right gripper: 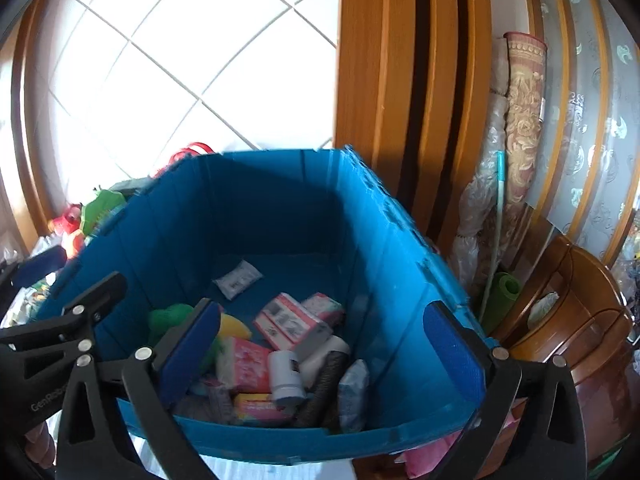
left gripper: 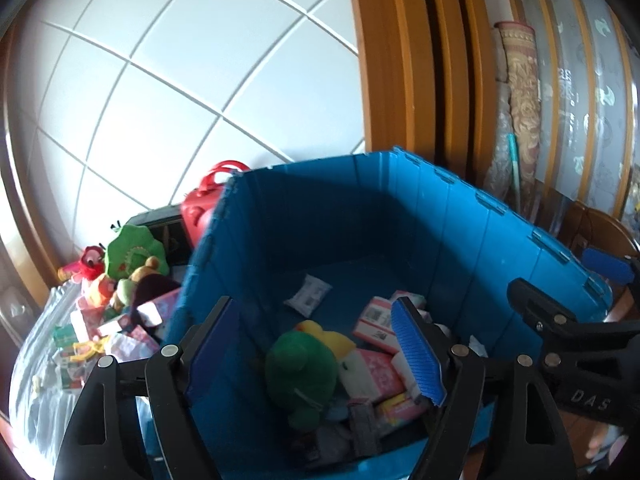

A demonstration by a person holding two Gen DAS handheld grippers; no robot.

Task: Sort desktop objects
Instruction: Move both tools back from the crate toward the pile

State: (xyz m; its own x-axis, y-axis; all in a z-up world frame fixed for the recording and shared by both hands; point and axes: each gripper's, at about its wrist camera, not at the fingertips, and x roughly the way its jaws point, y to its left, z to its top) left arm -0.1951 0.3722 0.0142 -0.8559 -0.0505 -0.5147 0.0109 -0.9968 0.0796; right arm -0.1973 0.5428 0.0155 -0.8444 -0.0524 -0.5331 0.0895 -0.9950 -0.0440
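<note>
Blue crate at centre frame, green plush and pink packets inside, left gripper and right gripper both spread wide and empty above it, toy pile at left

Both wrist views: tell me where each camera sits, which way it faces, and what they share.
Left wrist: sits on the left tongs, looking forward and down into the blue bin; its open blue-padded fingers frame the green plush, and the right tongs show at the right edge.
Right wrist: sits on the right tongs, looking down into the same blue bin from nearer its right side; the left tongs show at left.
Shared: bin, green plush, pink packets, tiled wall.
</note>
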